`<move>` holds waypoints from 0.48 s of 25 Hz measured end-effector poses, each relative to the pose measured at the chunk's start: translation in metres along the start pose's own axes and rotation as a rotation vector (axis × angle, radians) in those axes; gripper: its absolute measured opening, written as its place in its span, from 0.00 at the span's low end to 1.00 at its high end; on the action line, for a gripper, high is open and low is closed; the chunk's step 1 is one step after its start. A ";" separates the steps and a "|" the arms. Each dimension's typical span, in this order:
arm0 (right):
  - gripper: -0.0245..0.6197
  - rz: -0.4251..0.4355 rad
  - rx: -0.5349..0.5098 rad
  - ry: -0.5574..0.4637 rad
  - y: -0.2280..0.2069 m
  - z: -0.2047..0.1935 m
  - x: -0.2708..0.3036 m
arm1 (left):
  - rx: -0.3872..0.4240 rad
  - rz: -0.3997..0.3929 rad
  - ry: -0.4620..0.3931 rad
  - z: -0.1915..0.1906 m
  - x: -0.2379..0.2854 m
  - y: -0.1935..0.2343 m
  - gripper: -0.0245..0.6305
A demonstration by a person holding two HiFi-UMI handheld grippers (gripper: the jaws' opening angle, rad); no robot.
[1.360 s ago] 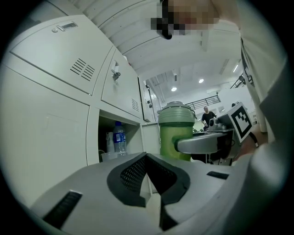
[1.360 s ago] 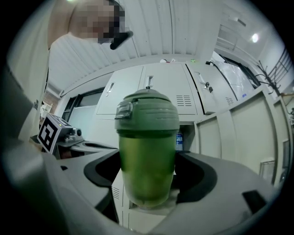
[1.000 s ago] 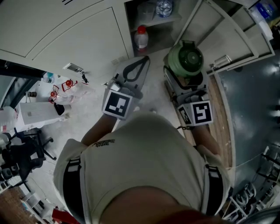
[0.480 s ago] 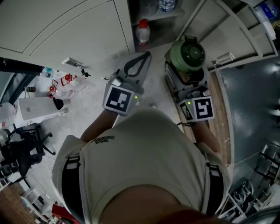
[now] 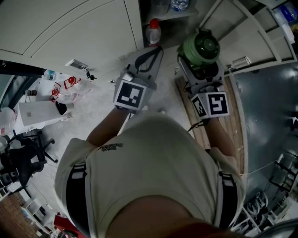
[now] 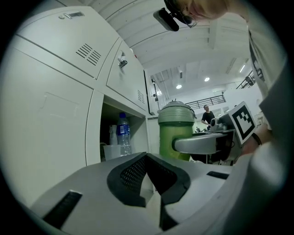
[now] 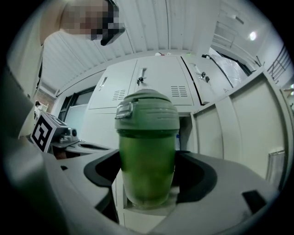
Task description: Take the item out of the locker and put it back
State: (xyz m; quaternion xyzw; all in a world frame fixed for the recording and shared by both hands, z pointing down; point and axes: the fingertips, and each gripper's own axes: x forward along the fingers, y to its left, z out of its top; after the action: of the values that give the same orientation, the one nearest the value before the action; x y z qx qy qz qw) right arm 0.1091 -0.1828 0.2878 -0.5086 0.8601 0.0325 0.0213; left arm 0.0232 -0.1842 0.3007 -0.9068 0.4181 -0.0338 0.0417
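Note:
My right gripper (image 5: 201, 62) (image 7: 147, 181) is shut on a green lidded bottle (image 5: 201, 46) (image 7: 147, 151), which stands upright between the dark pads. It hangs just in front of the open locker compartment (image 5: 163, 21) (image 7: 185, 131). In the left gripper view the same bottle (image 6: 177, 128) shows at the right, beside the opening (image 6: 115, 133). My left gripper (image 5: 152, 50) (image 6: 147, 157) is level with it on the left. Its jaws meet at the tips and hold nothing.
Inside the locker stand a water bottle (image 6: 121, 133) (image 5: 179, 4), a clear cup (image 6: 111, 151) and a red-capped bottle (image 5: 152, 31). The open door (image 5: 244, 39) juts out at the right. A white box (image 5: 39, 114) and a chair (image 5: 23, 162) are at the left.
Both grippers have moved a little toward the locker opening, and the green bottle has gone with the right one. The grip on it is unchanged.

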 end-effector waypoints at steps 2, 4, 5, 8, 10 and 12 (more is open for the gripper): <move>0.62 -0.005 -0.004 0.005 -0.005 -0.003 0.008 | 0.003 0.005 -0.003 -0.001 0.008 0.003 0.06; 0.62 -0.012 -0.005 0.010 -0.010 -0.008 0.017 | 0.005 0.010 -0.006 -0.002 0.016 0.006 0.06; 0.62 -0.016 -0.004 0.012 -0.014 -0.010 0.022 | 0.006 0.014 -0.009 -0.003 0.020 0.008 0.06; 0.62 -0.036 -0.002 0.017 -0.025 -0.019 0.038 | 0.008 0.024 -0.013 -0.007 0.033 0.014 0.06; 0.62 -0.050 -0.004 0.019 -0.032 -0.028 0.049 | 0.007 0.028 -0.015 -0.012 0.042 0.017 0.06; 0.62 -0.063 -0.004 0.024 -0.039 -0.038 0.060 | 0.006 0.032 -0.013 -0.018 0.050 0.020 0.06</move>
State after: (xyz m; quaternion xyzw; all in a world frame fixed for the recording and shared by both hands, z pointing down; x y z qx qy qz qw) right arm 0.1140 -0.2567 0.3204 -0.5358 0.8438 0.0276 0.0111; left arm 0.0387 -0.2363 0.3178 -0.9002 0.4320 -0.0285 0.0478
